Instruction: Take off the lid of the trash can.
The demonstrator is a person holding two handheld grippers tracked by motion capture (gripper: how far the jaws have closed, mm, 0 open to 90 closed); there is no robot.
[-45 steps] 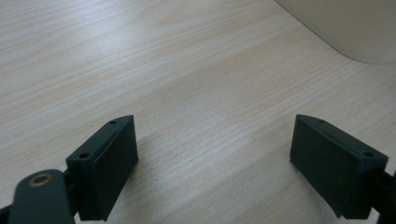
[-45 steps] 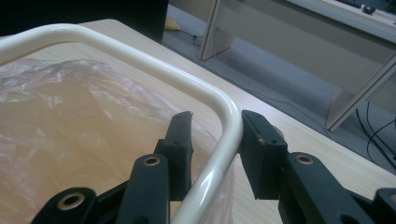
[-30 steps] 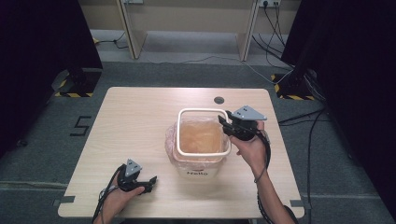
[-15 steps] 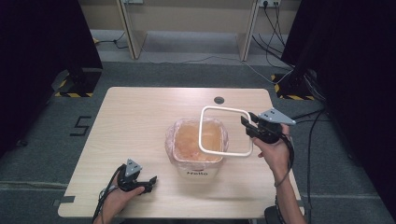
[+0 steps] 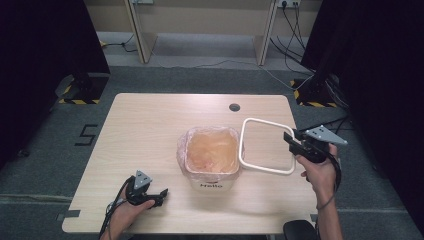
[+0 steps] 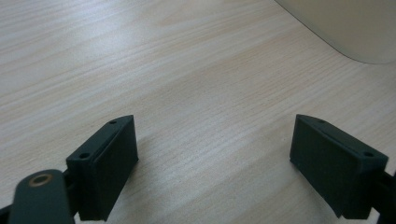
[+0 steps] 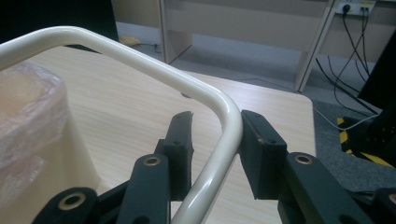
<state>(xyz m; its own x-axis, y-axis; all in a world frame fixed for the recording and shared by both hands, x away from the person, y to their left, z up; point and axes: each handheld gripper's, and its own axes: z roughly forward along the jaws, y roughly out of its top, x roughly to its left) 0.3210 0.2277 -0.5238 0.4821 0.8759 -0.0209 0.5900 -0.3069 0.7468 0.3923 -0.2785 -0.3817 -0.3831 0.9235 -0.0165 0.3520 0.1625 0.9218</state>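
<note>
our right claw (image 5: 291, 141) squeezes the white ring (image 5: 266, 146), off the bin (image 5: 210, 159) and just beside it above the table (image 5: 150, 130). it lies nearly flat, long side pointing away from us. putting it down is left. our left claw (image 5: 159, 195) rests open.

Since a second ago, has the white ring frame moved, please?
Yes. The white ring frame, held in the right gripper, has come off the bin rim and shifted right, now beside the bin over the table.
</note>
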